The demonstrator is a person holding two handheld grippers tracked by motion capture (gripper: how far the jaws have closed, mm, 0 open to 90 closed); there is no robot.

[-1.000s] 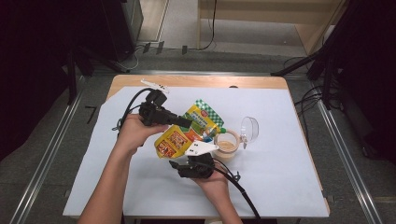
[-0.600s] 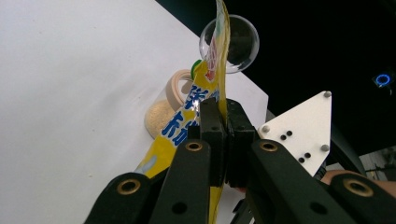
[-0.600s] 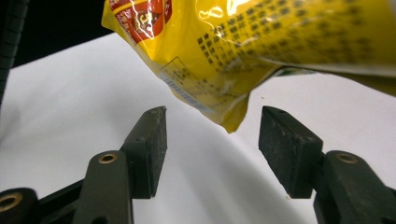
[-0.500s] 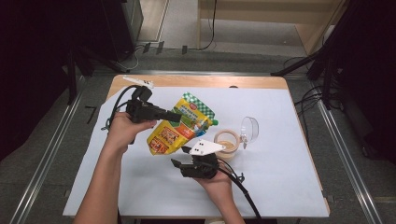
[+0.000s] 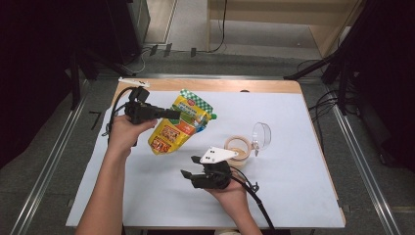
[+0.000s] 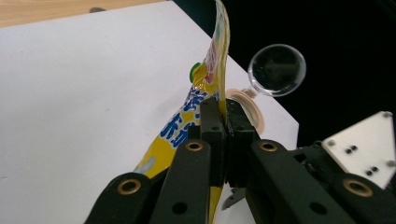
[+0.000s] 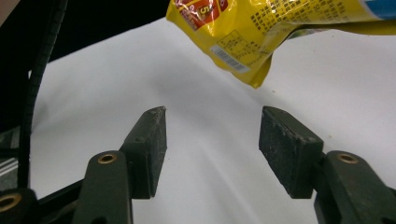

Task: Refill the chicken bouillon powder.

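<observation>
A yellow and green food pouch (image 5: pixel 177 125) hangs tilted above the white table cover, pinched at its edge by my left gripper (image 5: pixel 171 115), which is shut on it. The left gripper view has the pouch (image 6: pixel 205 93) edge-on between the pressed pads. My right gripper (image 5: pixel 188 168) rests low near the table's front, its jaws apart with nothing between them. Through the right gripper view the pouch's lower corner (image 7: pixel 243 51) hangs above and beyond the open gripper (image 7: pixel 212 144). A small round jar (image 5: pixel 238 148) with tan contents stands right of the pouch, its clear lid (image 5: pixel 262 135) hinged open.
White sheet (image 5: pixel 293 196) covers the wooden table (image 5: pixel 235 85). Metal rails run along both sides on the floor. Cables trail from both grippers. The right half of the sheet is bare.
My left hand has carried the pouch leftward and away from the jar, which now stands uncovered. The right gripper has stayed put.
</observation>
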